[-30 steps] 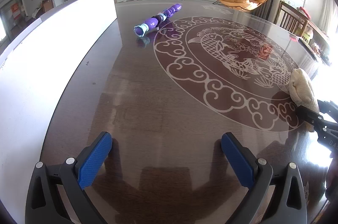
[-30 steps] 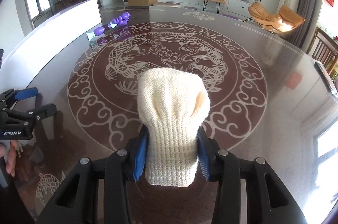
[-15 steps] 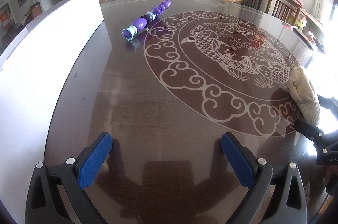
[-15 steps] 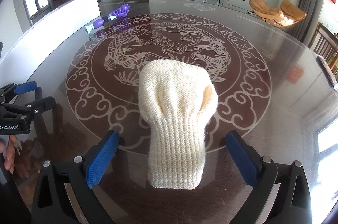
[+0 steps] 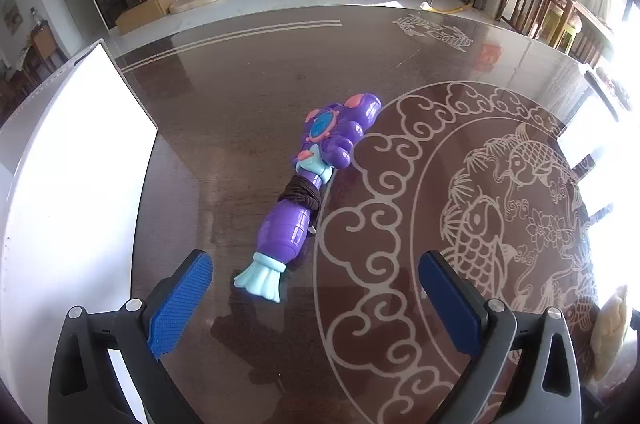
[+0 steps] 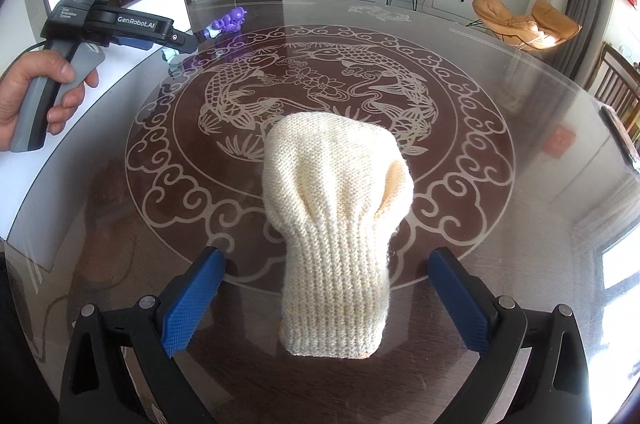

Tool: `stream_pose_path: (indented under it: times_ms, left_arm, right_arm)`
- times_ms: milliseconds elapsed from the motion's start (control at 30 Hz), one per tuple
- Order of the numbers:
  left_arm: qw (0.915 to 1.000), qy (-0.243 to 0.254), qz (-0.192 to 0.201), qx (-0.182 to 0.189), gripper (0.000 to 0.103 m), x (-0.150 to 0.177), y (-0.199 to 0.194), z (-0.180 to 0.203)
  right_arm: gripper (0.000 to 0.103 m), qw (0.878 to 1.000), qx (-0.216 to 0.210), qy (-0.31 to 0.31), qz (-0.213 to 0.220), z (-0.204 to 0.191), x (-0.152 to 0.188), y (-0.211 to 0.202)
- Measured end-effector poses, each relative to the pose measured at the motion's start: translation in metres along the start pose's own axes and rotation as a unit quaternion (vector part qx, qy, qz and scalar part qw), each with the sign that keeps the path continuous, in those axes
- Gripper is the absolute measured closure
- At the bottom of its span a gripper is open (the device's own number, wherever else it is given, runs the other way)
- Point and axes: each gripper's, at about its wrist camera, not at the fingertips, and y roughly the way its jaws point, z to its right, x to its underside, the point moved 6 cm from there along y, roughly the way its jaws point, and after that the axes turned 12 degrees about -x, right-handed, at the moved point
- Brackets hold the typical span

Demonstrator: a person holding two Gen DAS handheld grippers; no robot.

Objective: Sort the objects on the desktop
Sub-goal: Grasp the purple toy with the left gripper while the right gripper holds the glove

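The right gripper (image 6: 326,298) stands with its blue pads spread wide on either side of a cream knitted sock (image 6: 338,224), which lies flat on the glass-topped table (image 6: 500,64), over the near edge of the carved fish medallion; neither pad touches the knit, so the sock looks set down and released rather than held. The left gripper (image 5: 316,298) is likewise spread and empty, hanging above the purple toy wand (image 5: 310,190), whose pale blue tail end sits between and just ahead of its pads while the rounded head points away toward the far edge of the table. A dark band is wrapped round the wand's middle. In the right wrist view a hand (image 6: 38,96) grips the left tool's handle beside the white board (image 5: 60,208) that runs along the table's left edge, and the wand is only partly seen behind the tool there. As a judgement, the sorting is partway: the sock appears placed, though whether that spot is its final place cannot be told, since no bin or marked zone shows. The wand is not yet picked up; the left jaws seem lined up for a grasp near its lower body, and nothing else to sort is clearly visible on the table.
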Motion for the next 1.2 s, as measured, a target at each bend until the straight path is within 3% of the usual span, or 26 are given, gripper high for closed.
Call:
stream_pose_path:
  times_ms: [67, 133, 267, 300, 333, 367, 400, 433, 567, 733, 900, 1067, 1200]
  left_arm:
    - [0.9999, -0.01, -0.002, -0.006, 0.0, -0.007, 0.014, 0.0]
    - [0.9993, -0.034, -0.003, 0.018, 0.0, -0.015, 0.023, -0.001]
    - [0.9989, -0.043, 0.014, 0.01, 0.0, -0.027, 0.028, 0.0]
    - [0.9987, -0.044, 0.024, 0.01, 0.01, -0.027, 0.026, 0.0]
    - [0.9981, -0.046, 0.039, 0.008, 0.035, -0.026, 0.021, -0.002]
    - [0.9975, -0.05, 0.049, 0.006, 0.05, -0.027, 0.015, -0.003]
    - [0.9972, -0.053, 0.052, 0.005, 0.074, -0.026, 0.013, -0.003]
    - [0.9971, -0.054, 0.052, 0.005, 0.081, -0.022, 0.009, -0.002]
    - [0.9961, -0.057, 0.068, -0.001, 0.081, 0.018, -0.008, -0.011]
    - [0.9955, -0.077, 0.054, 0.011, 0.081, 0.088, -0.043, -0.013]
    - [0.9956, -0.079, 0.051, 0.001, 0.081, 0.148, -0.08, 0.007]
    - [0.9952, -0.074, 0.064, -0.005, 0.08, 0.174, -0.1, 0.025]
    - [0.9944, -0.074, 0.076, -0.005, 0.08, 0.175, -0.104, 0.032]
  right_arm:
    - [0.001, 1.0, 0.0, 0.0, 0.0, 0.0, 0.0, 0.0]
    - [0.001, 1.0, 0.0, 0.0, 0.0, 0.0, 0.0, 0.0]
    - [0.001, 1.0, -0.001, 0.0, 0.0, 0.0, 0.0, 0.0]
    - [0.001, 1.0, -0.001, 0.001, 0.0, 0.0, 0.0, 0.0]
    - [0.001, 1.0, -0.002, 0.001, 0.001, 0.0, 0.0, 0.0]
    - [0.001, 1.0, -0.002, 0.001, 0.001, -0.001, 0.0, 0.001]
    - [0.001, 1.0, -0.001, 0.001, 0.0, -0.001, 0.001, 0.001]
    - [0.001, 1.0, 0.001, -0.001, -0.001, -0.002, 0.001, 0.002]
    - [0.001, 1.0, 0.001, -0.001, -0.001, -0.002, 0.001, 0.002]
    - [0.001, 1.0, 0.001, -0.001, -0.001, -0.002, 0.001, 0.002]
    - [0.001, 1.0, 0.001, -0.001, -0.001, -0.002, 0.001, 0.002]
    - [0.0, 1.0, 0.003, -0.001, -0.001, -0.002, 0.001, 0.002]
    - [0.0, 1.0, 0.003, -0.001, -0.001, -0.002, 0.001, 0.002]
